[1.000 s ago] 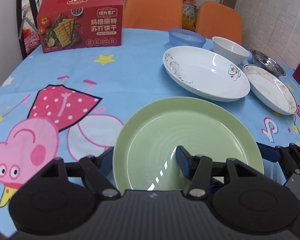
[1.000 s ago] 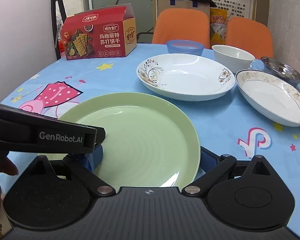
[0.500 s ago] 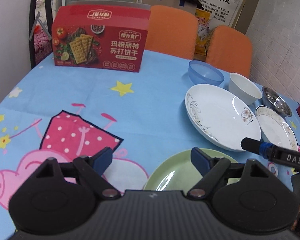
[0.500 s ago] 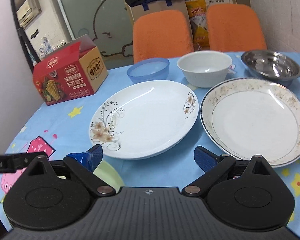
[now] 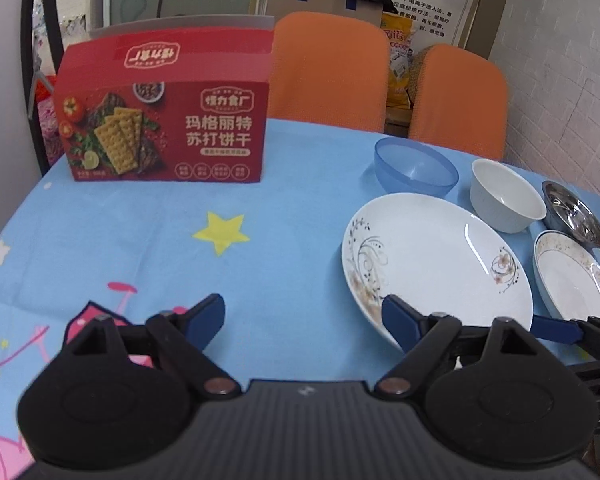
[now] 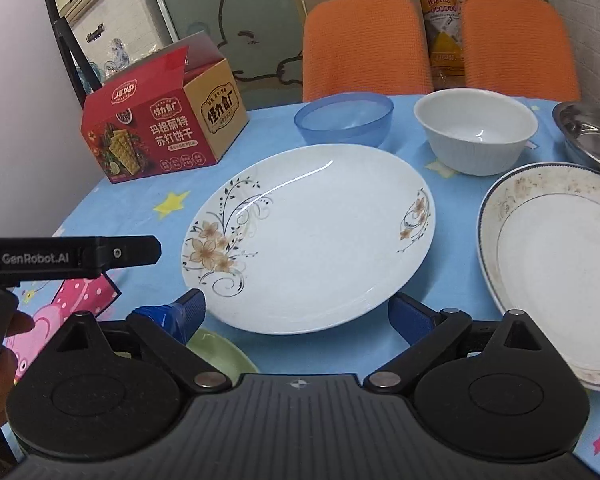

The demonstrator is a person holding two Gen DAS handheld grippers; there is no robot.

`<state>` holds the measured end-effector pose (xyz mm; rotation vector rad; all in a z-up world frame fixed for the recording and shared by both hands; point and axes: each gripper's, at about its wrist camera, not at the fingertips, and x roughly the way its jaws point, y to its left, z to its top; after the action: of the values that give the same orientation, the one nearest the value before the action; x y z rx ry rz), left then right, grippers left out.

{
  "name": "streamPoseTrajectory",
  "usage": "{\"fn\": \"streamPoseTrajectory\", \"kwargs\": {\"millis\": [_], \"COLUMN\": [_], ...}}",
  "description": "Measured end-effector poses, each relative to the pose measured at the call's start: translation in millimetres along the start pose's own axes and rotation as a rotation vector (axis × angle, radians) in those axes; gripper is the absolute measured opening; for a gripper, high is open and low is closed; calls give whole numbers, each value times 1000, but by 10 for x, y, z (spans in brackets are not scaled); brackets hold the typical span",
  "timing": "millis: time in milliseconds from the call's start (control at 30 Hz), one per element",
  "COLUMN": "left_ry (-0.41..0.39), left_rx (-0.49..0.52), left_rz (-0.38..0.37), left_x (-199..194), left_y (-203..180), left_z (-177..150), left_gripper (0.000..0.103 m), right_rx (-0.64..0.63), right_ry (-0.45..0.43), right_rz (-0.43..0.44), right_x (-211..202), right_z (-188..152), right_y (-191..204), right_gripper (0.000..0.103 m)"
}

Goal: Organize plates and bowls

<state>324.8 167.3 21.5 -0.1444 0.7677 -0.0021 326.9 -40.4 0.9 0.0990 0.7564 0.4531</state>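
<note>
step in hand, judged: both grippers free and lined up on the next dish, the large floral plate (image 6: 312,236), which lies flat on the blue tablecloth (image 5: 140,240) between the green plate (image 6: 216,350), at the near edge, and the rimmed plate (image 6: 556,268) to its right. blue bowl (image 6: 344,118), white bowl (image 6: 476,134) and steel bowl (image 6: 592,132) stand in a row behind. next move likely calls for one jaw under the floral rim, one over it. right gripper (image 6: 296,312) wide open, empty, angled down at that plate's near edge. left gripper (image 5: 304,320) open, jaws just widened, nothing between them, beside the plate's left rim.
</note>
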Motion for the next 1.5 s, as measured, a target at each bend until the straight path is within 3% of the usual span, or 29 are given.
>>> {"fn": "streamPoseTrajectory", "kwargs": {"millis": [100,267,467,733,967,1033,1267,1367,1400,1500], "left_ry": [19,91,142,127,103,102,85,84,82,105], "left_rx": [-4,7,62,81,125,123,130,142,153,123], "left_rz": [-41,-94,-101,-74,-47,-44,-30,-57,-76,-81], "left_x": [188,565,837,946,964,999,1039,1003,981,959], "left_y": [-35,-147,-239,-345,-414,-429,-503,-556,-595,-653], "left_z": [171,328,397,389,356,350,298,278,272,287], "left_gripper": [84,84,84,85,85,92,97,90,78,77], "right_rx": [0,60,9,-141,-156,-159,-168,-167,-158,-111], "right_ry": [-25,25,27,31,-24,-43,-64,-55,-51,-32], "right_rz": [-61,-24,-51,-127,-126,-131,-132,-124,-122,-144], "right_x": [-19,234,405,565,553,557,557,562,564,557], "right_z": [98,228,316,283,245,228,204,221,234,284], "right_y": [-116,-260,-235,-116,-146,-138,-132,-135,-132,-113], "right_gripper": [86,86,86,90,91,91,91,91,91,90]}}
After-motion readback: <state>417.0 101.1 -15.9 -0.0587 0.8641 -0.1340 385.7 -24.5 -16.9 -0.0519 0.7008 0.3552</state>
